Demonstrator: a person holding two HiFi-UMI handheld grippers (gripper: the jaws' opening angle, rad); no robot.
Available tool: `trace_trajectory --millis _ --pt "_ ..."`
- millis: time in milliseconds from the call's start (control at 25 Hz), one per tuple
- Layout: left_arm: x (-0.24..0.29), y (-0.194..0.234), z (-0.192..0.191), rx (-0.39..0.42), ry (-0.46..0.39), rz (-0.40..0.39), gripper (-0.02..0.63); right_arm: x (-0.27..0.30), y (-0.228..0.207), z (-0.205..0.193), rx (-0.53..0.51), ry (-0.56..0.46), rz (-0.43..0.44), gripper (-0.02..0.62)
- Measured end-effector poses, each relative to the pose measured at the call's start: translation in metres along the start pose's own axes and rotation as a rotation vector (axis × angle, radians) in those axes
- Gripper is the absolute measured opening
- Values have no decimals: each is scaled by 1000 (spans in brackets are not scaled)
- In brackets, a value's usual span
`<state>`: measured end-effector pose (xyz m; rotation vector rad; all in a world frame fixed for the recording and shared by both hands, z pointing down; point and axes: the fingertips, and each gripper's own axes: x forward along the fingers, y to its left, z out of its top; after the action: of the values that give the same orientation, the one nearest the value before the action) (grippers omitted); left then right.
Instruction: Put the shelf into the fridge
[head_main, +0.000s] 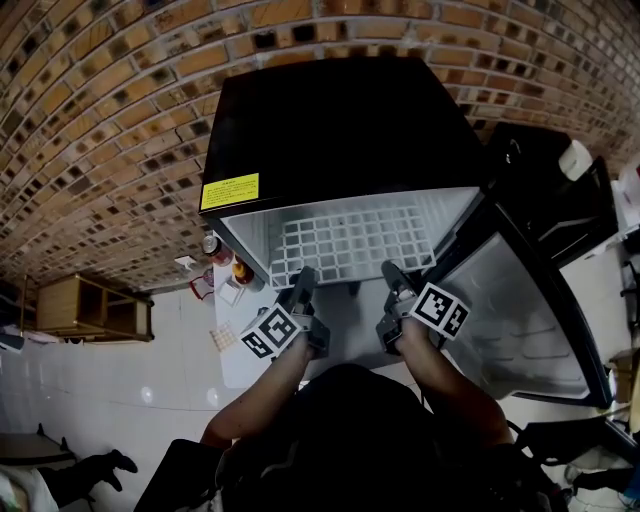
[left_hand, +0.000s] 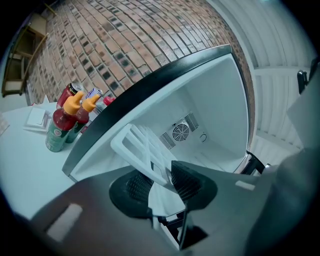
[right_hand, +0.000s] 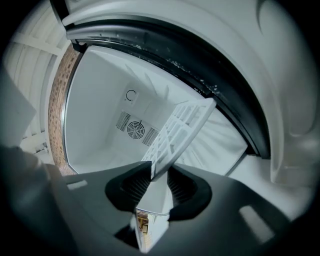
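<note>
The white grid shelf (head_main: 350, 240) lies flat inside the open black fridge (head_main: 340, 120), its front edge toward me. My left gripper (head_main: 303, 276) is at the left part of that edge and my right gripper (head_main: 392, 272) at the right part. In the left gripper view the shelf (left_hand: 145, 150) runs between the pads of the left gripper (left_hand: 161, 185), which stand apart from it. In the right gripper view the shelf (right_hand: 180, 130) passes between the parted pads of the right gripper (right_hand: 159, 185) in the same way. Both grippers are open around the edge.
The fridge door (head_main: 520, 310) hangs open on the right. Several sauce bottles (left_hand: 62, 122) stand on the white table (head_main: 235, 355) left of the fridge. A fan vent (right_hand: 135, 130) sits in the fridge's back wall. A wooden rack (head_main: 90, 305) stands by the brick wall.
</note>
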<state>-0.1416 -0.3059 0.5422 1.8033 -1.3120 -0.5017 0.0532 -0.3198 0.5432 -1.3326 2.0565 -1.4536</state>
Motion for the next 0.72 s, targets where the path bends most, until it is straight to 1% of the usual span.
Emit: trace_trajectory --millis 360,600,720 --pt "16 4 10 34 -29 21 115 17 0 10 -10 -25 -13 115" --pt "25 5 14 45 -32 9 115 26 -1 16 -41 -65 -42 121" --pt "30 7 18 50 -34 9 117 33 0 18 -45 -73 -40 123"
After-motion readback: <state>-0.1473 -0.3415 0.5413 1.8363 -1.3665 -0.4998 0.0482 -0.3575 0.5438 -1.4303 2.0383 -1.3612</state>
